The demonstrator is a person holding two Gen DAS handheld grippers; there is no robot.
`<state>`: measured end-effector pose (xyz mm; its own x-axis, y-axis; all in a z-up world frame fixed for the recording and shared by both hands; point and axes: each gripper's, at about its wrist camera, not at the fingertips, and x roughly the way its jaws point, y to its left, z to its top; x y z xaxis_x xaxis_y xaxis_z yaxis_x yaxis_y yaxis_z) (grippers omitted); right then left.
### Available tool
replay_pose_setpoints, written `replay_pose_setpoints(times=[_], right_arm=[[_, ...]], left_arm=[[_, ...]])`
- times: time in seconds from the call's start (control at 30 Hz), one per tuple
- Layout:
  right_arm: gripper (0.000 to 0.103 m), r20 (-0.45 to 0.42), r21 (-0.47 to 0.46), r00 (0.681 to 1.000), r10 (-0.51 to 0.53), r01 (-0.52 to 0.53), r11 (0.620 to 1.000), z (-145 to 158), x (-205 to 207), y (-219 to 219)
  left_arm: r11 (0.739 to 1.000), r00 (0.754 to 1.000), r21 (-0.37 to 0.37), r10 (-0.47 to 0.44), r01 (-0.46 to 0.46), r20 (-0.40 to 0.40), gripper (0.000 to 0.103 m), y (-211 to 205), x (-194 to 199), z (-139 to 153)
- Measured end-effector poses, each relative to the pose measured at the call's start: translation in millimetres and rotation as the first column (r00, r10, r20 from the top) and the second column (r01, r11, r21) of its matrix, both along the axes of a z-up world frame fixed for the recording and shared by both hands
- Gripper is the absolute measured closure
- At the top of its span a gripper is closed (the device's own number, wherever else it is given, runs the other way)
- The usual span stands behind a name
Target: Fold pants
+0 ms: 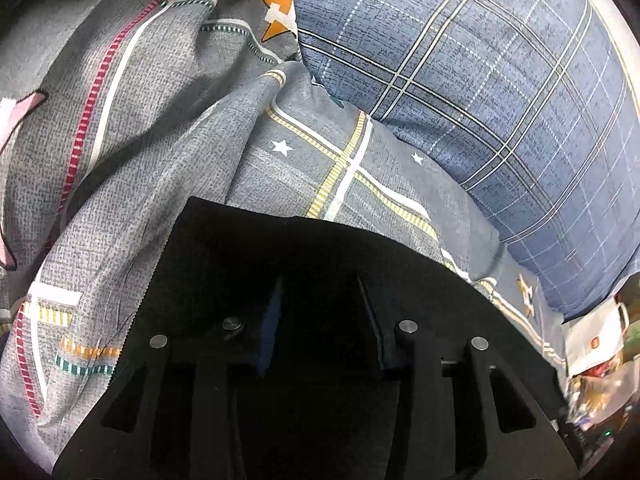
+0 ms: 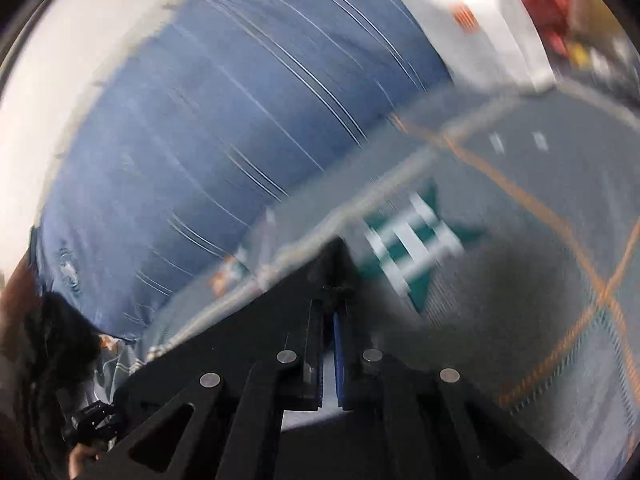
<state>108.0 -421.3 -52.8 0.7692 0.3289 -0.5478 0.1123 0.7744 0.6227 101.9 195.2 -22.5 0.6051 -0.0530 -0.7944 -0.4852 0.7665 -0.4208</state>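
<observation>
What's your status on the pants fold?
Left gripper apart, dark fabric over its fingers, grip unclear. Right gripper nearly shut, view blurred. Pants not clearly visible. Grey quilt and blue pillow ahead.

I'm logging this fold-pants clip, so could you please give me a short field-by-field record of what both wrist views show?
surface: grey patterned bedding with stripes and stars
neighbouring item: blue plaid pillow lying against the grey bedding
left gripper: fingers apart, in deep shadow; whether dark cloth sits between them cannot be told
right gripper: fingers nearly together, tips meeting; nothing seen held
pants: not clearly identifiable in either view
background: white bag at the right edge of the left view
image quality: right view motion-blurred, left view sharp
</observation>
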Motion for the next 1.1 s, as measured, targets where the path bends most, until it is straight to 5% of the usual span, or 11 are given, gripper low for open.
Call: replay_pose_setpoints(times=[0.27,0.4,0.5,0.63,0.8,0.93,1.03,1.1], right_arm=[[0.100,-0.125,-0.055,0.989,-0.083,0.077,0.996,-22,2,-4],[0.099,-0.119,-0.116,0.980,-0.160,0.146,0.982,-18,-7,-20],[0.099,-0.030,-0.131,0.985,-0.172,0.167,0.977,-3,-17,-22],[0.098,0.123,-0.245,0.992,-0.003,0.034,0.969,23,-22,13],[0.098,0.084,-0.411,0.978,0.190,-0.140,0.901,19,-9,68],[0.098,-0.084,-0.367,0.970,0.227,-0.242,0.898,-12,18,74],[0.090,-0.033,-0.318,0.970,0.239,-0.237,0.918,-15,12,66],[0.074,-0.041,-0.255,0.965,0.259,-0.260,0.931,-16,10,61]], left_arm=[[0.999,1.000,-0.034,0.017,-0.017,0.022,0.066,2,-4,0],[0.999,0.999,-0.026,0.019,-0.018,0.026,0.064,0,-4,0],[1.000,0.999,-0.019,-0.003,0.004,0.041,0.050,-5,-2,2],[1.000,0.999,0.013,-0.019,0.018,0.049,0.040,-13,1,4],[0.999,0.997,0.036,-0.041,0.038,0.064,0.040,-14,0,3],[0.998,0.995,-0.007,-0.058,0.059,0.082,0.040,-8,-7,2],[0.993,0.991,0.008,-0.121,0.121,0.050,0.040,-6,-13,11],[0.980,0.979,0.054,-0.195,0.192,0.055,0.040,-4,-18,30]])
